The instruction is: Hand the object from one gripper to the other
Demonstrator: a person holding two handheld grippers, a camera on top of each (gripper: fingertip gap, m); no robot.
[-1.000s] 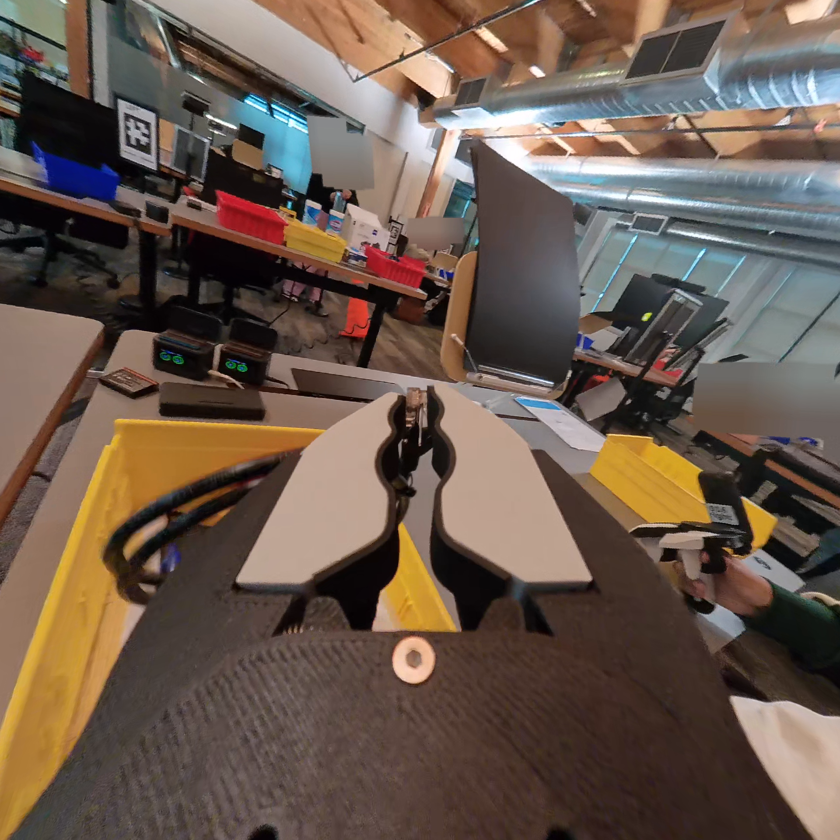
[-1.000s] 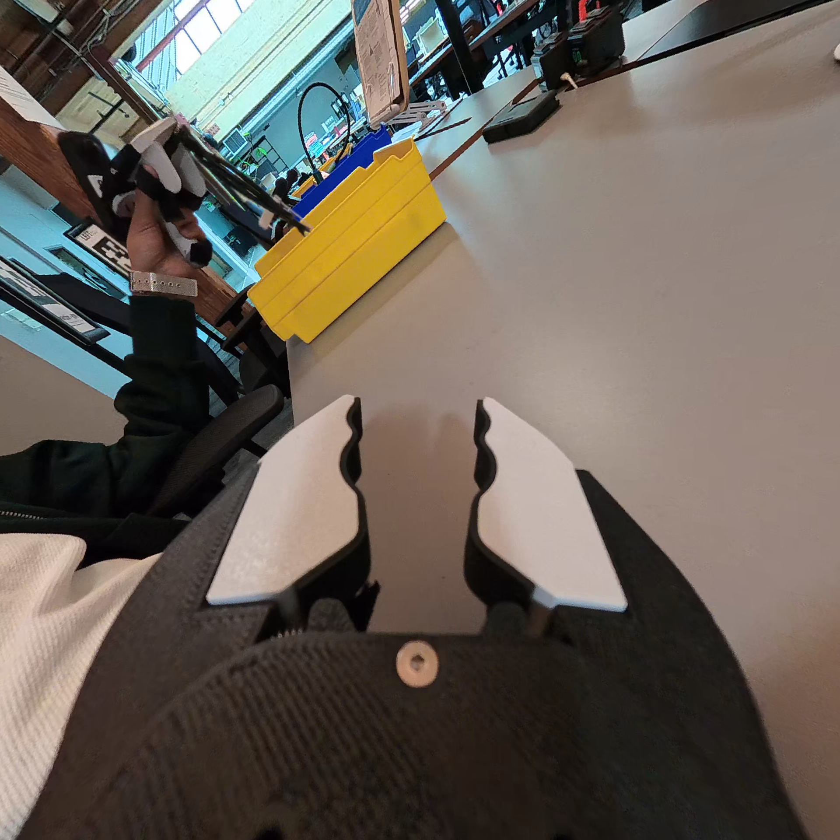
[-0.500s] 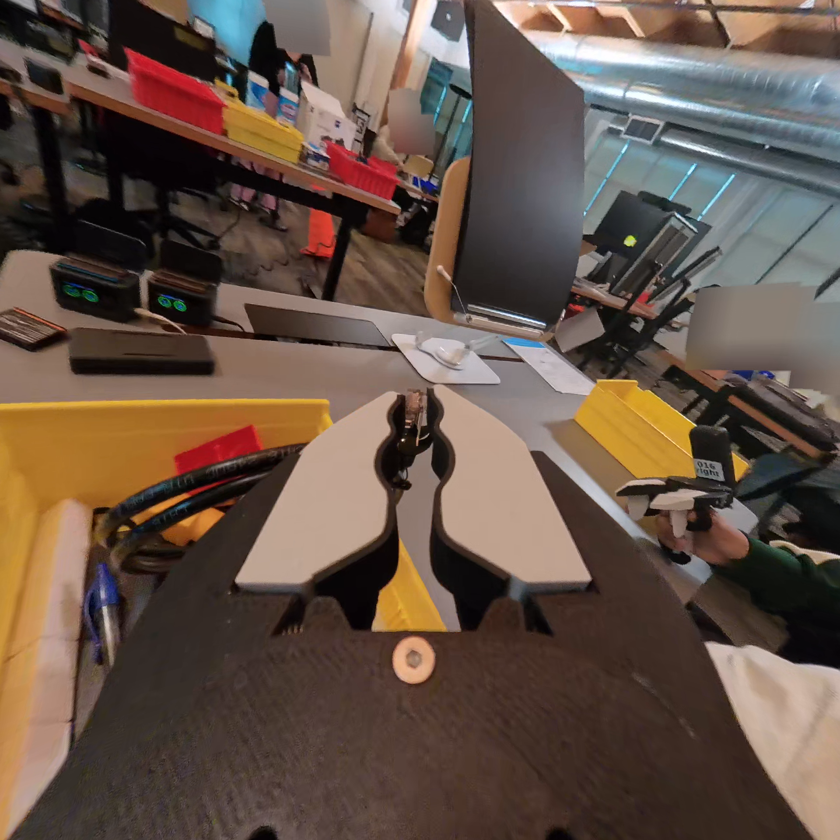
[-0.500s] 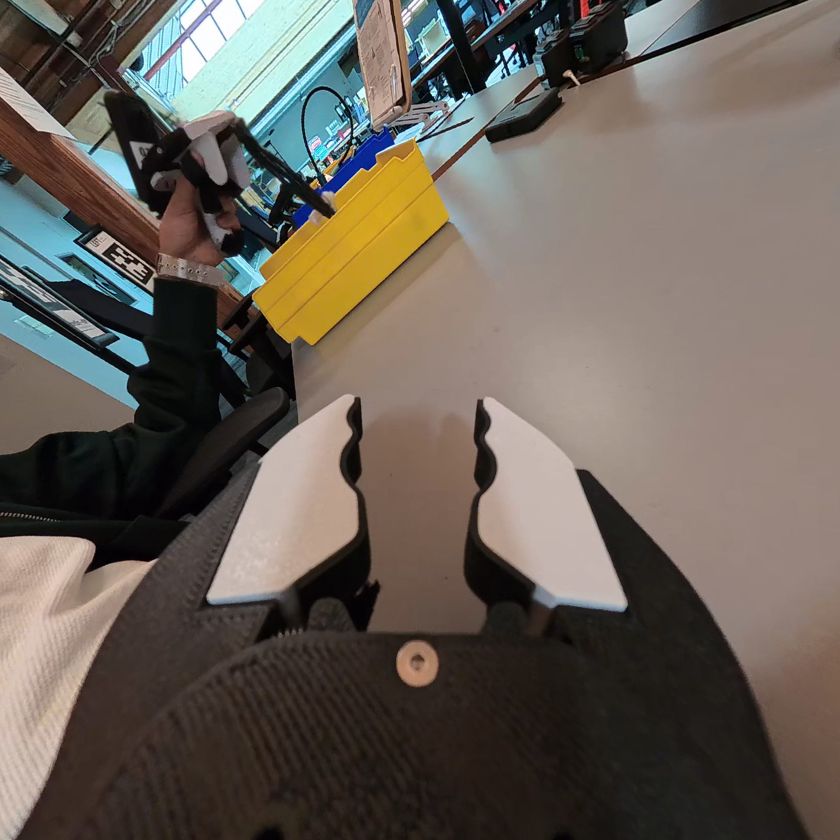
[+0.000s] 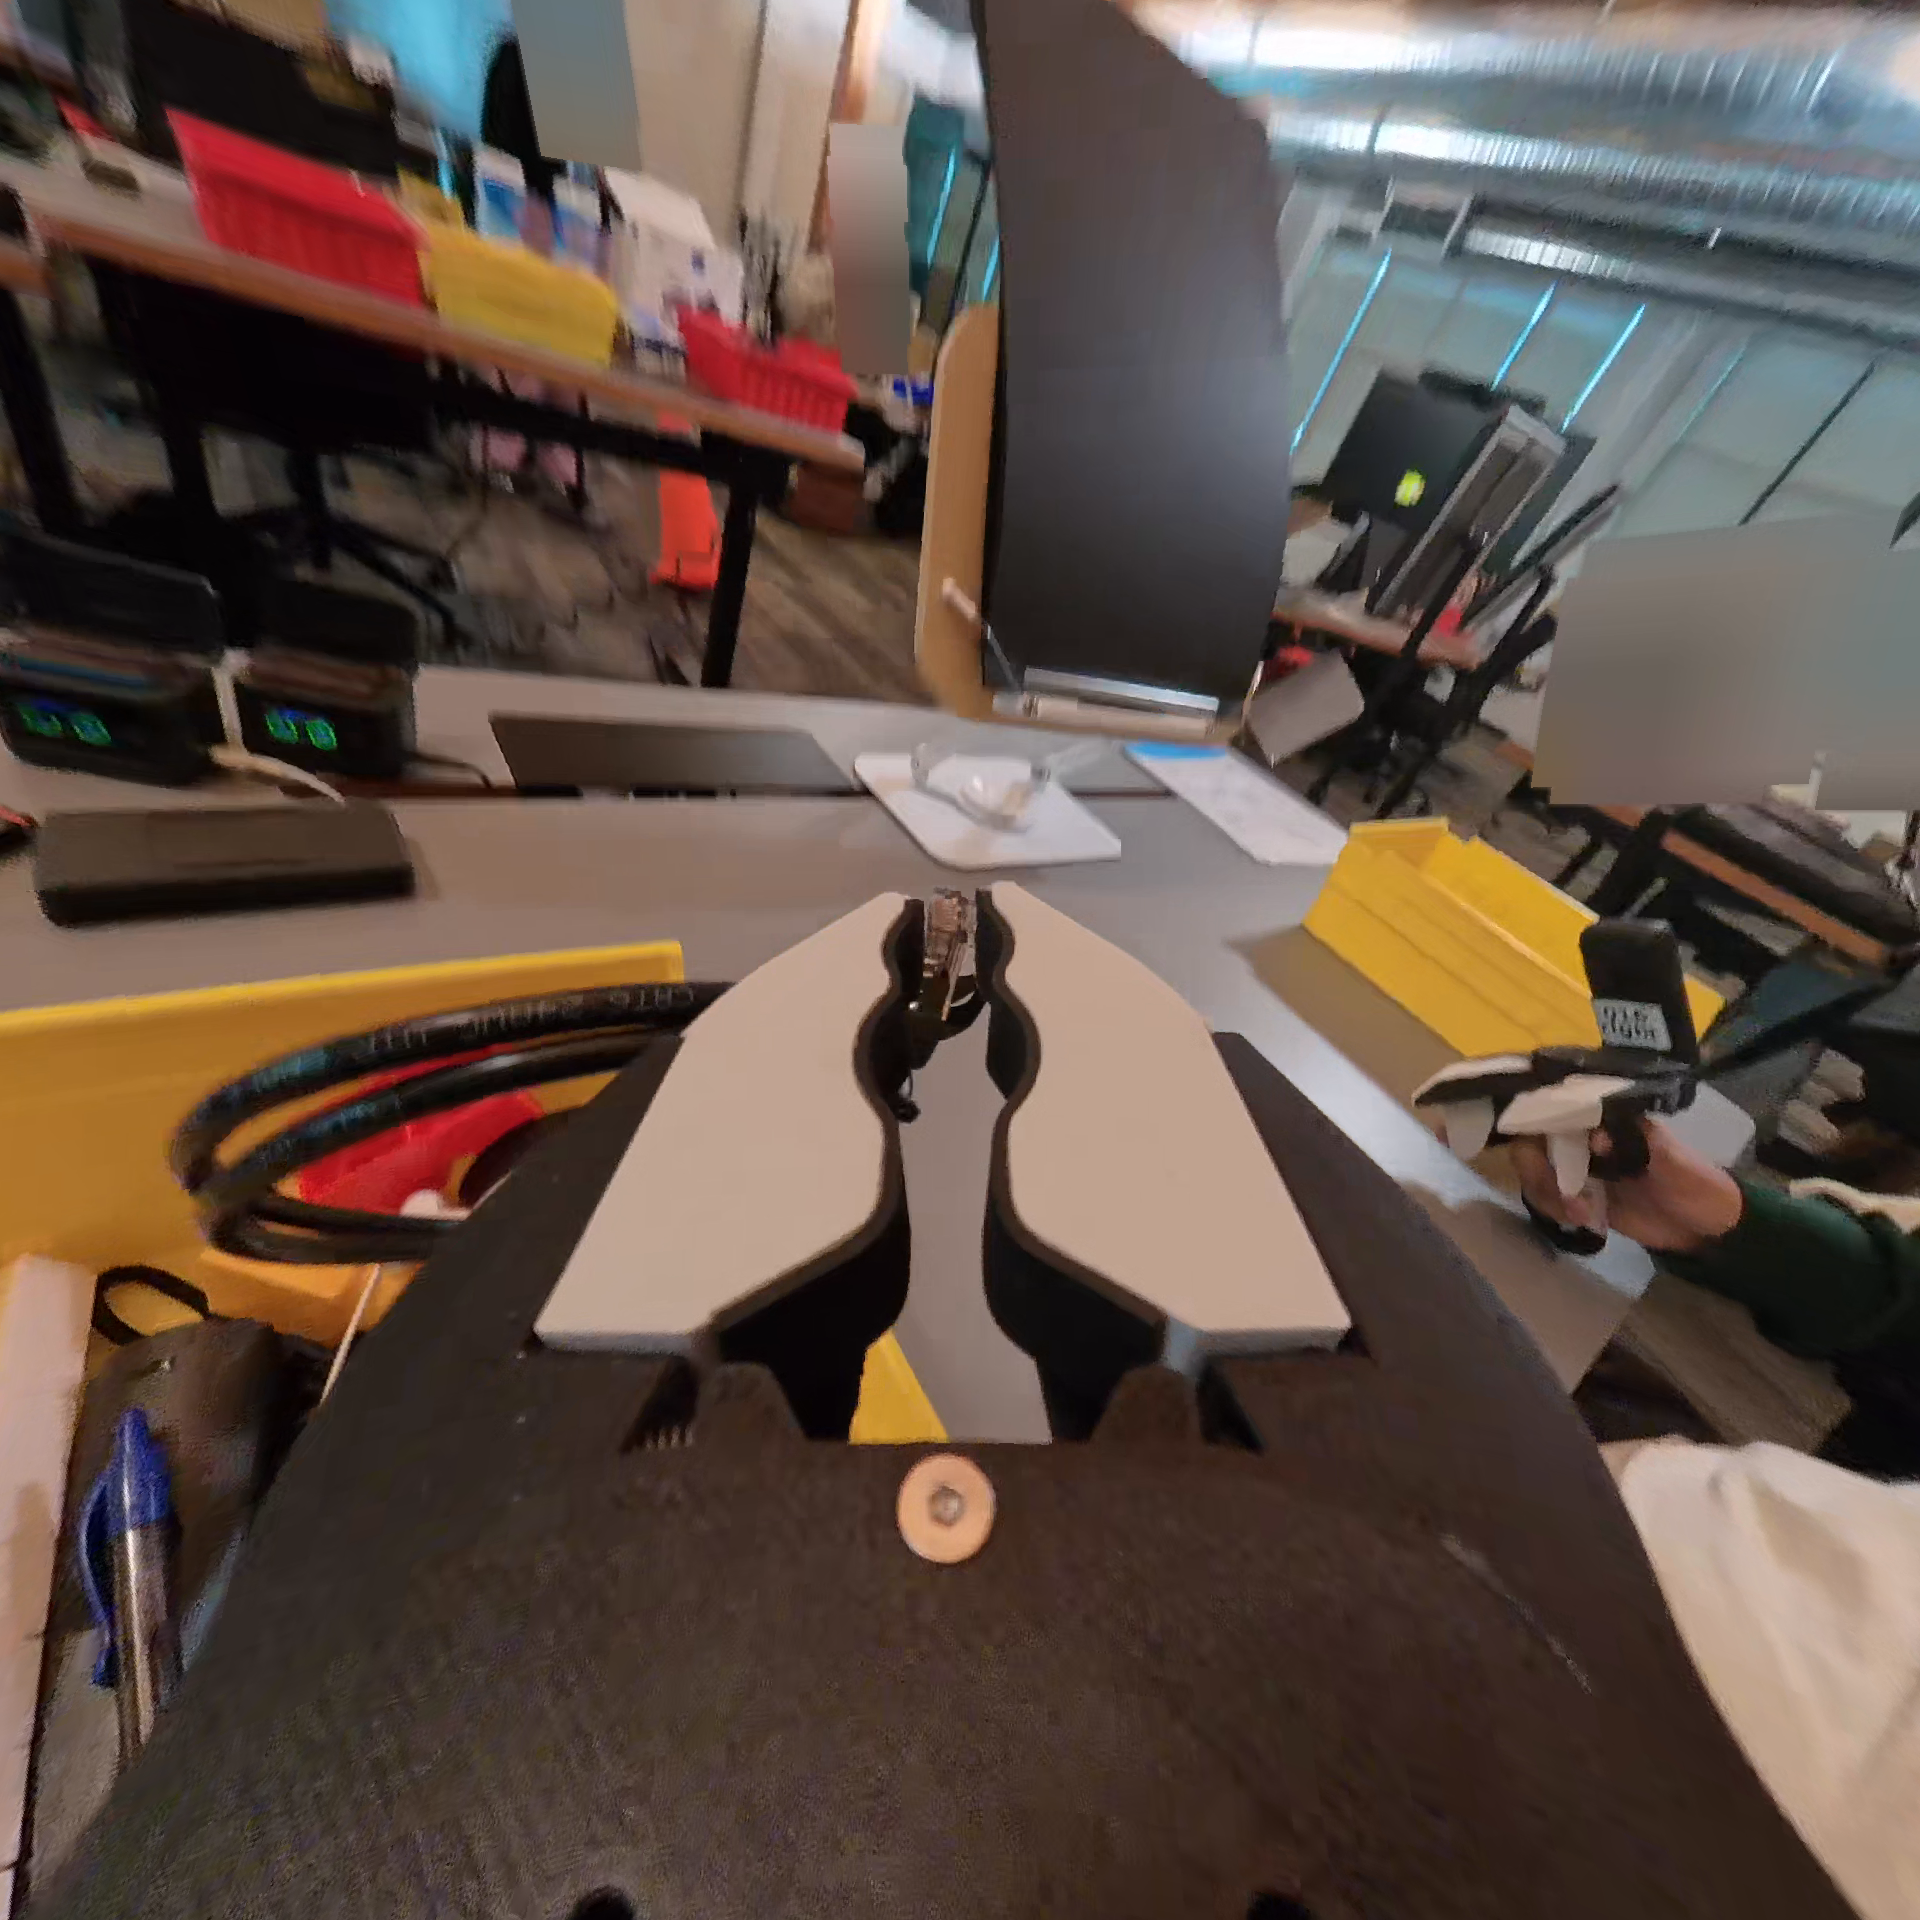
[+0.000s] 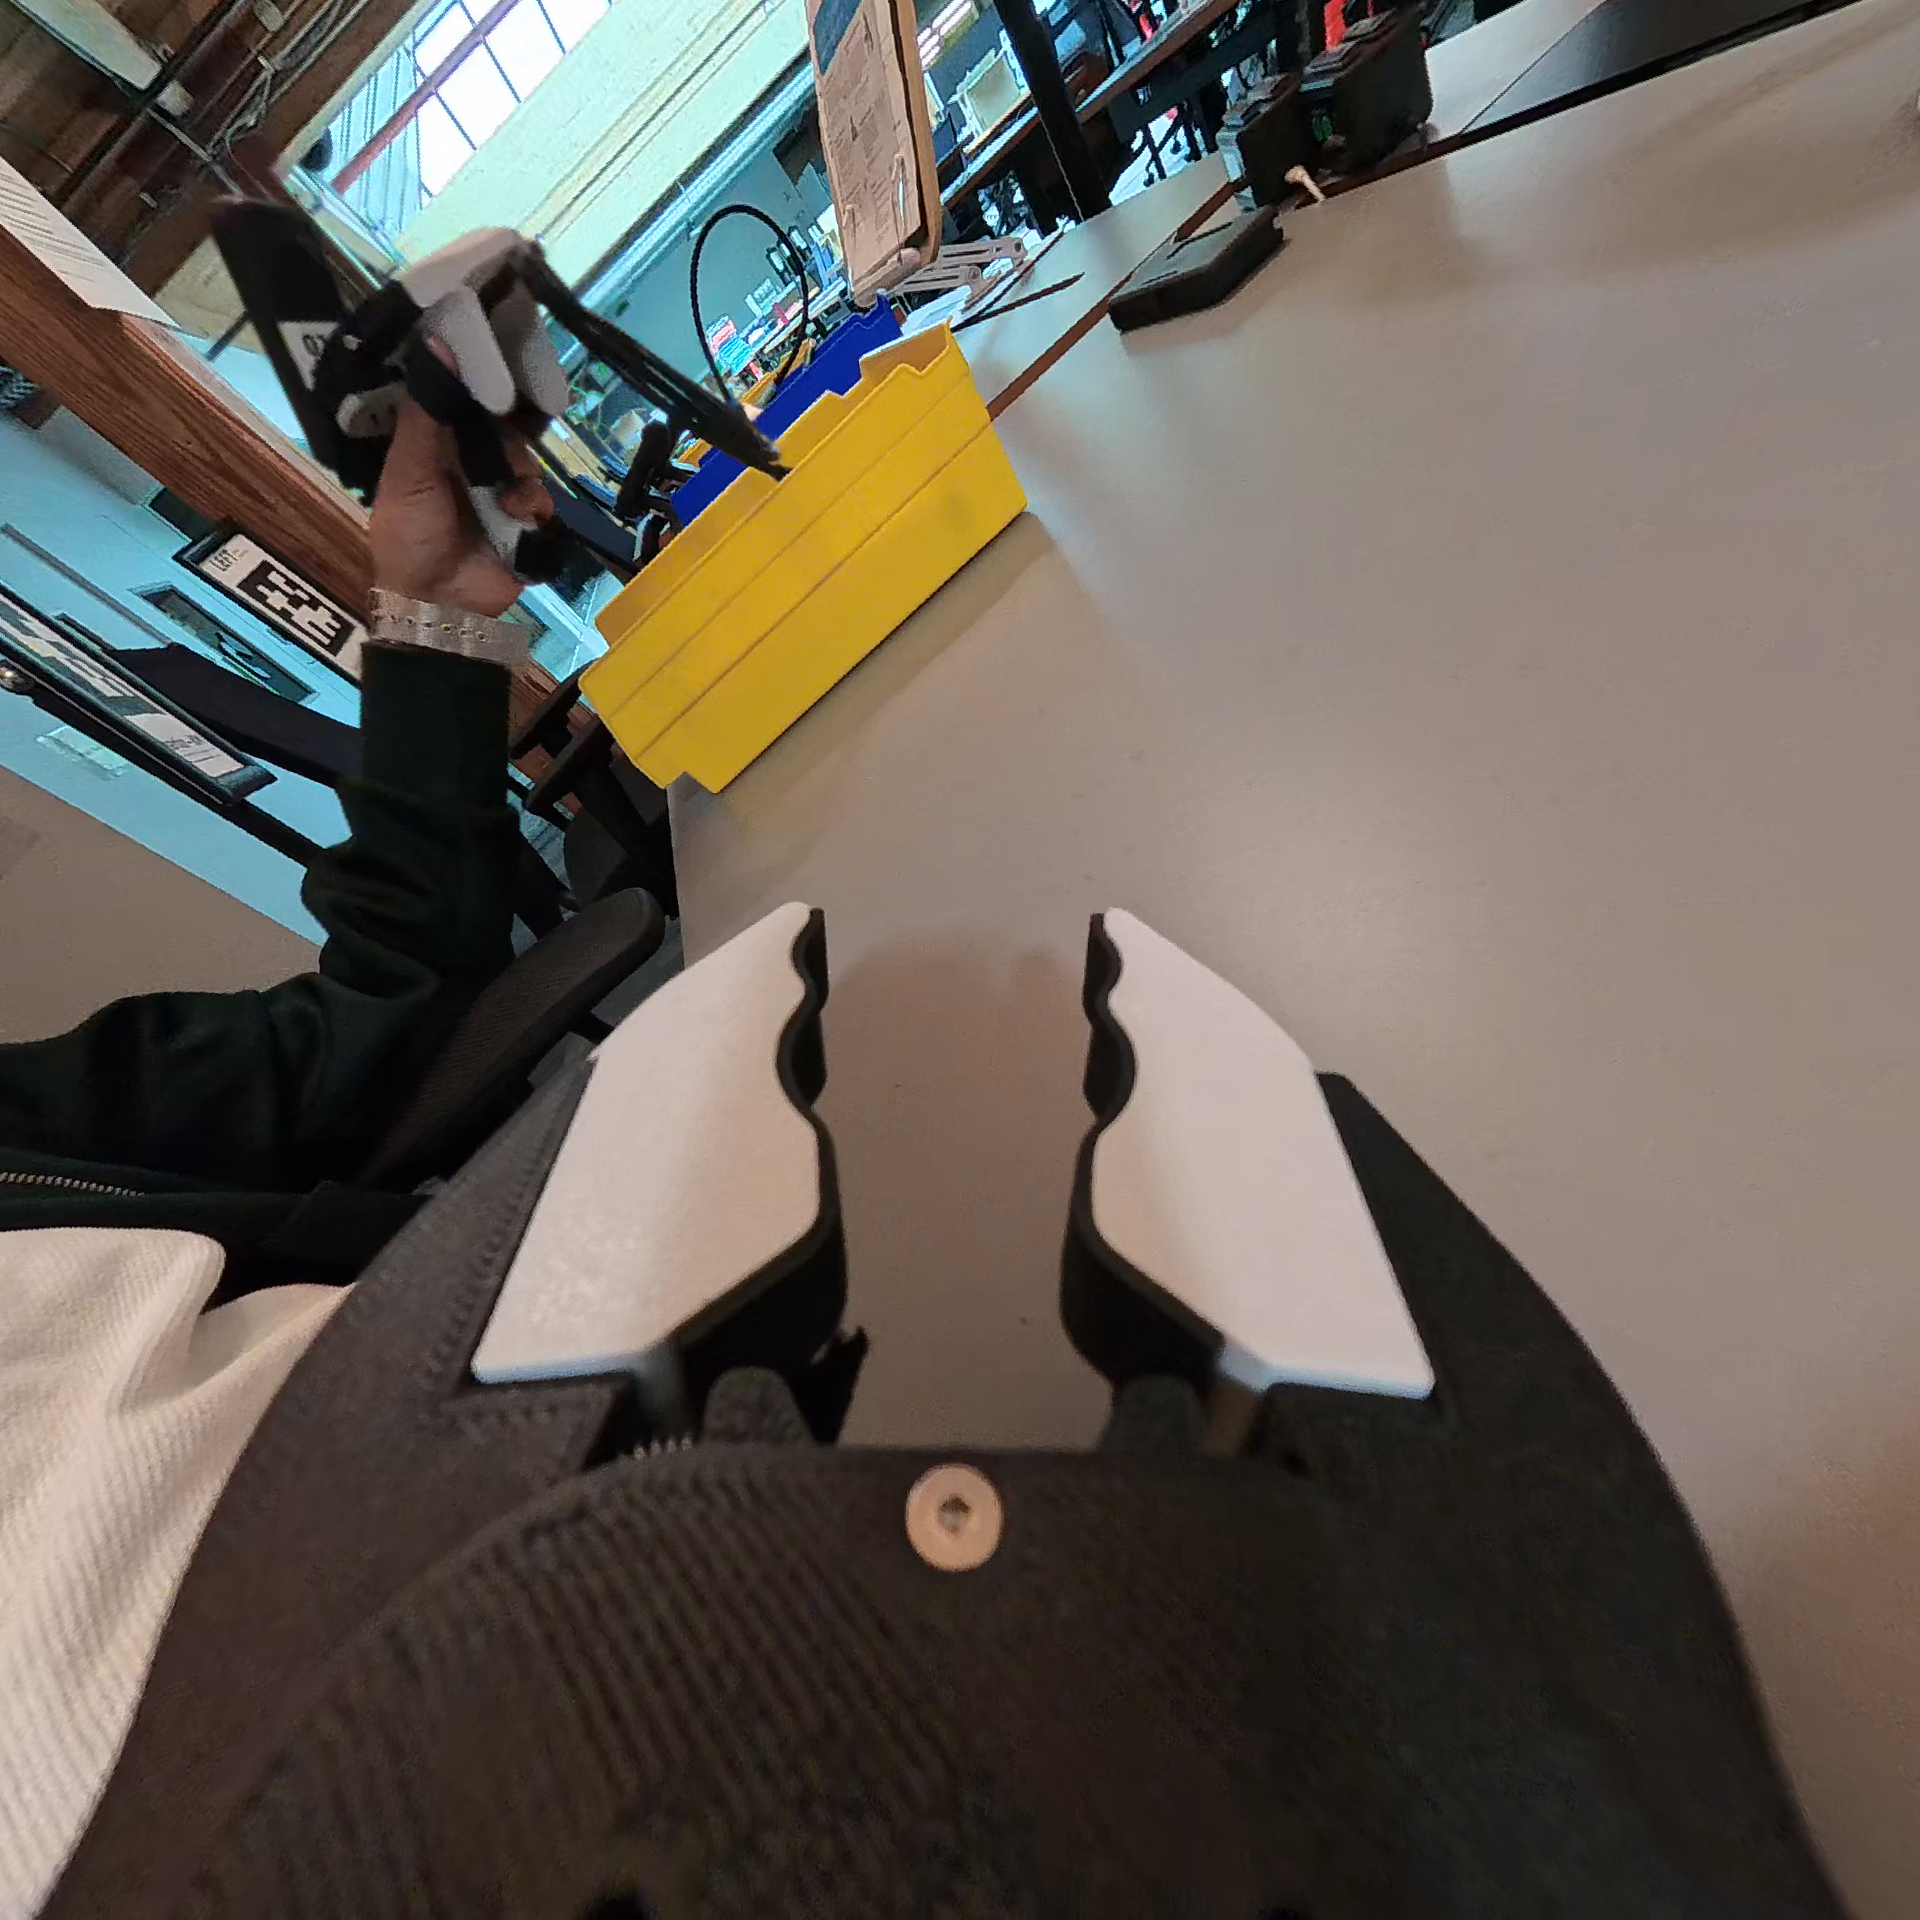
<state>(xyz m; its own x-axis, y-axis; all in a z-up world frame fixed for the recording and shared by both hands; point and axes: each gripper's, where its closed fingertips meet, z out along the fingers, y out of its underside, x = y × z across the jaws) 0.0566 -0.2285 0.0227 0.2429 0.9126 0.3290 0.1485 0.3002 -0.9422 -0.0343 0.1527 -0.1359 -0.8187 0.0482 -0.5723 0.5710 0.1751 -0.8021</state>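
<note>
My left gripper (image 5: pixel 948 904) is shut on the clear plug (image 5: pixel 948 940) of a black cable (image 5: pixel 416 1049). The cable loops back to the left over a yellow bin (image 5: pixel 312 997). In the right wrist view the left gripper (image 6: pixel 771 462) is held in a hand, its tips just above the same yellow bin (image 6: pixel 831 582), and the cable loop (image 6: pixel 727 239) rises behind it. My right gripper (image 6: pixel 956 935) is open and empty, low over the grey table (image 6: pixel 1455 727). It also shows at the far right of the left wrist view (image 5: pixel 1455 1101).
The bin holds a red item (image 5: pixel 416 1153) and a blue pen (image 5: pixel 125 1558). A second yellow bin (image 5: pixel 1455 935) stands at the right. A black slab (image 5: pixel 218 857), two chargers (image 5: pixel 312 717), a white pad (image 5: pixel 987 821) and a clipboard stand (image 5: pixel 1122 364) sit farther back. A blue bin (image 6: pixel 810 384) lies behind the yellow one. Tip to tip, the grippers are about 45 cm apart.
My left gripper has tipped forward and come down toward the yellow bin, still holding the plug. My right gripper has stayed still and open.
</note>
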